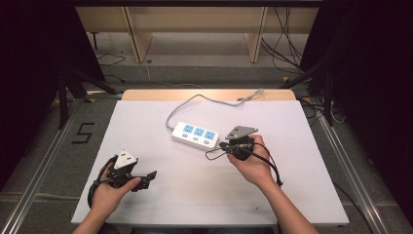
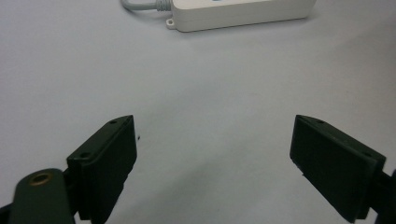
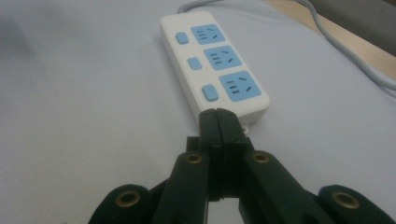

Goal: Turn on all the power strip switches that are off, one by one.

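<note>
A white power strip [image 1: 196,135] with three blue sockets lies mid-table on the white sheet; its grey cord [image 1: 209,100] runs off toward the far edge. My right gripper [image 1: 223,145] is held just right of the strip, shut with nothing between its jaws. In the right gripper view its closed tips [image 3: 219,113] sit right at the near end of the strip [image 3: 215,63], beside the nearest switch. My left gripper [image 1: 149,178] rests low at the front left, open and empty. The left gripper view has the wide-apart jaws [image 2: 212,154] over bare sheet, with the strip's side [image 2: 240,13] far ahead.
The white sheet [image 1: 160,195] covers a wooden table [image 1: 146,94]. Black cables [image 1: 265,161] trail from the right gripper across the sheet. Beyond the table stand wooden furniture legs [image 1: 139,36] and floor cables. A floor marker "5" [image 1: 84,132] lies to the left.
</note>
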